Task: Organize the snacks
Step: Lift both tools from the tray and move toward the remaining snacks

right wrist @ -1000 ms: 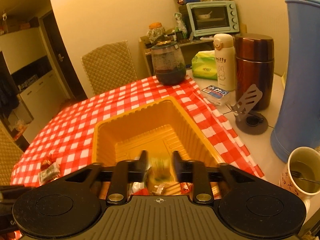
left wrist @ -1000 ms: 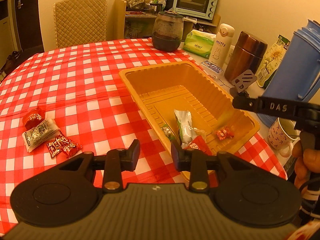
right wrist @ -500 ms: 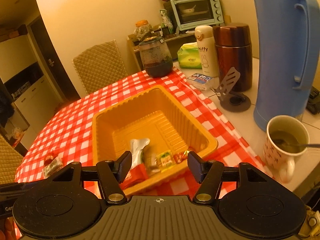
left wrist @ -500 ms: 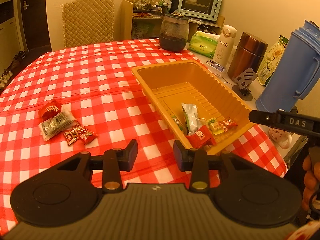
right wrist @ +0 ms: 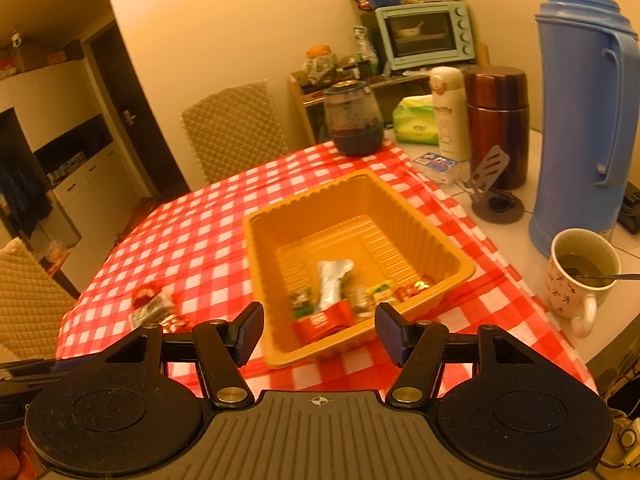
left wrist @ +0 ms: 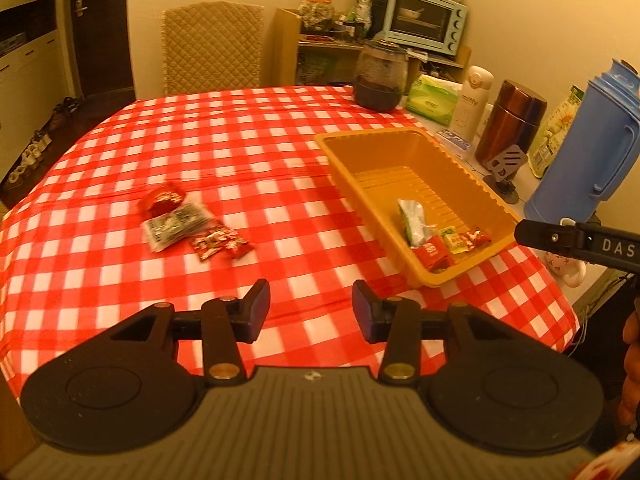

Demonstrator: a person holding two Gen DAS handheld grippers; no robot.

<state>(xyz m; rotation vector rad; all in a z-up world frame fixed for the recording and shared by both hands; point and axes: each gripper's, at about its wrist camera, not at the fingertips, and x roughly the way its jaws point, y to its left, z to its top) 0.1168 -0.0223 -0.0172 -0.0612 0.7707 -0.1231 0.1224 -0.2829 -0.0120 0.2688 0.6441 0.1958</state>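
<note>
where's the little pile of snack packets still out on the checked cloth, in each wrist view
Left wrist: the pile of loose red and grey snack packets lies left of centre on the red-and-white checked tablecloth, well left of the orange plastic tray.
Right wrist: the same pile sits at lower left, just above the left fingertip, left of the tray.
Shared landmark: the orange tray, with the pile on its left in both.

Dim amber light, fisheye-warped, slightly blurred.
</note>
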